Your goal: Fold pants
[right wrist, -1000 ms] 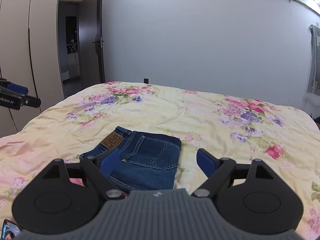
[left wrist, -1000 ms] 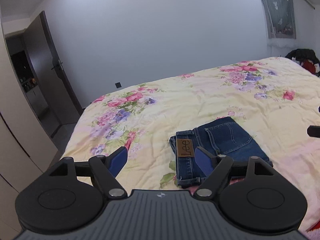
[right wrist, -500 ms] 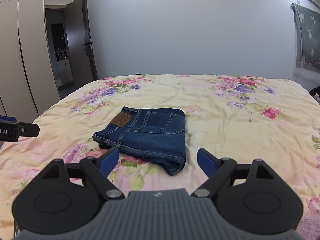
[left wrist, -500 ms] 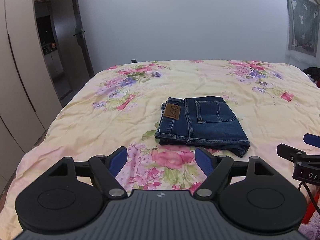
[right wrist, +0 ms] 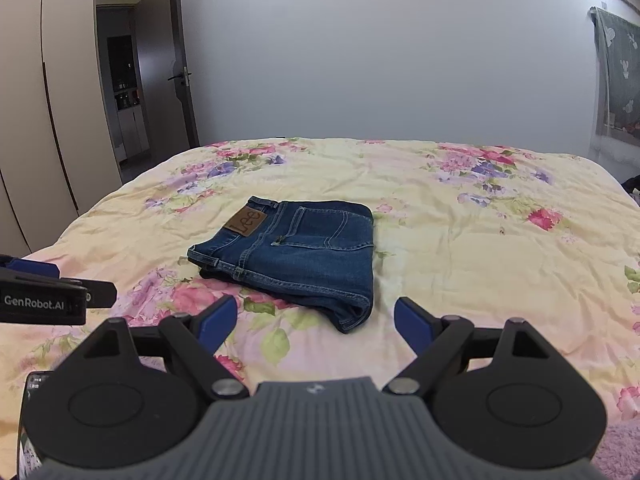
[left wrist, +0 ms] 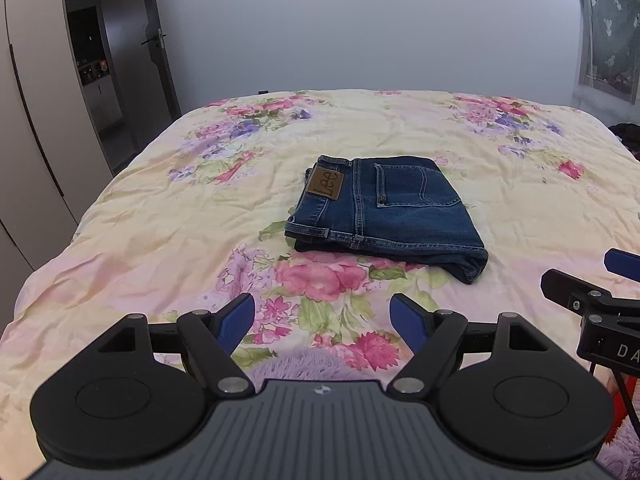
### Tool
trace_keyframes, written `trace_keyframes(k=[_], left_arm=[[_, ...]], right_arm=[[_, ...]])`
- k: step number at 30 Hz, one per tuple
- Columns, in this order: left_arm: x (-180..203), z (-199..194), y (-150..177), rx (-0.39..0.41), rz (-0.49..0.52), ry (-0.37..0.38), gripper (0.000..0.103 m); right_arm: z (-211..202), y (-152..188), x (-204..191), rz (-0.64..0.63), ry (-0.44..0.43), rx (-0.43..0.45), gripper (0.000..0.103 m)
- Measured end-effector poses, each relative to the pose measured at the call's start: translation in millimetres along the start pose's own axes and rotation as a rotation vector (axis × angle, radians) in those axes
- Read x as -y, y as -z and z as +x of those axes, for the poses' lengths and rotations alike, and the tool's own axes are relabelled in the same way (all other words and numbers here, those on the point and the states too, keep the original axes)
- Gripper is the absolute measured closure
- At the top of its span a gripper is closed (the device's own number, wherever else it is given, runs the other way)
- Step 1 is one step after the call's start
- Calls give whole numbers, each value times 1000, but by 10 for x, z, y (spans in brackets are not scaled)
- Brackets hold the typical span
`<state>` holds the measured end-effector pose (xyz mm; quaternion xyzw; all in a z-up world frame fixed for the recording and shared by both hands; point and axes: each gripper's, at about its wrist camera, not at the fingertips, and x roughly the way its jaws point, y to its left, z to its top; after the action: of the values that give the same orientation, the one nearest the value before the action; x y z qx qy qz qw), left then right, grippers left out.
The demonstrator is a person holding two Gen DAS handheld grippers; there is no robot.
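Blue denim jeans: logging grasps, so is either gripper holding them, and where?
Nothing is held. The folded blue denim jeans lie free on the floral bedspread; left gripper and right gripper are open.

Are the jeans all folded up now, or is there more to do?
They look done: the jeans lie in a compact folded stack on the flowery bedspread, Lee patch on top. Nothing is in hand; the left hand-held gripper and right hand-held gripper are both open and apart from the denim. Nothing obvious is left.
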<state>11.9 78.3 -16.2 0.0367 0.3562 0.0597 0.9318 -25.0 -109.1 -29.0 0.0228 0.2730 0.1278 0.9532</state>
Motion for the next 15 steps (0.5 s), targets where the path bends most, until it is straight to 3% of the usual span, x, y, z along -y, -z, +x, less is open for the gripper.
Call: trace_keyframes(k=[15], left_arm=[[17,-18,-40,9,8,-1,13]], right_arm=[[-13,-9,10,3,-8,2,21]])
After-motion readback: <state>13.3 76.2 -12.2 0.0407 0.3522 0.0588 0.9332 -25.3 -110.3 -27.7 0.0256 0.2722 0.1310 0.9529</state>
